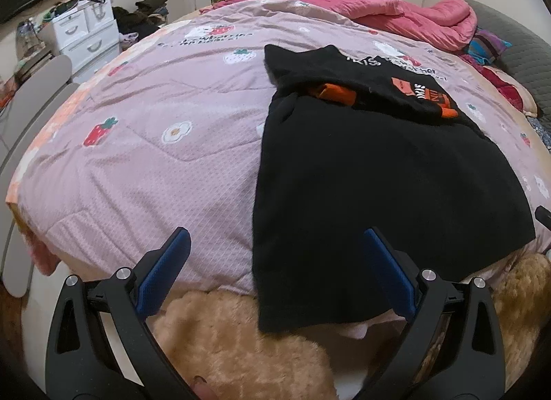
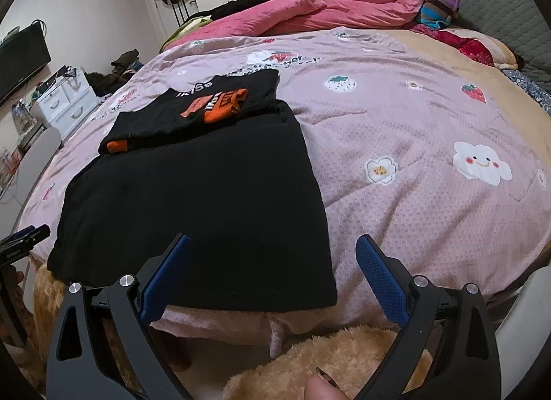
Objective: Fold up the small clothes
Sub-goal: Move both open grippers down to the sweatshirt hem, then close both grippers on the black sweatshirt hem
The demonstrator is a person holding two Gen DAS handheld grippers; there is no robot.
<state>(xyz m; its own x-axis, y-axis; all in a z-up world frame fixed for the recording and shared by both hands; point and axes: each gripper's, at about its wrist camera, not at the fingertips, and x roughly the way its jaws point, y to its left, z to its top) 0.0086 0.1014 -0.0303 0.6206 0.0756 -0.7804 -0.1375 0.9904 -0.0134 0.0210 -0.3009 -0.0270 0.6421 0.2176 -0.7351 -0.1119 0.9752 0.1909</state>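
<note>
A black garment (image 1: 378, 193) lay spread flat and smooth on the near edge of the bed, its soft matte cloth forming a rough rectangle whose near hem hung slightly over the side. On its far end rested a smaller folded black piece (image 1: 361, 80) with white lettering and bright orange printed patches, touching the larger cloth. Beneath both stretched a pale mauve quilt (image 1: 155, 159), finely diamond-stitched and printed with strawberries, flowers and a smiling cloud. A crumpled, puffy pink duvet (image 1: 396, 11) was heaped along the far side. The left gripper (image 1: 275, 248) hovered at the near edge, its blue ribbed pads (image 1: 162, 279) spread wide apart with nothing between them, the garment's left edge lying in the gap ahead. The right gripper (image 2: 272, 252) likewise stood wide apart and empty, over the garment's near right corner. Below the bed's edge showed shaggy tan fleece (image 2: 337, 358), and a fingertip (image 2: 320, 388) showed at the bottom of the right view.
</note>
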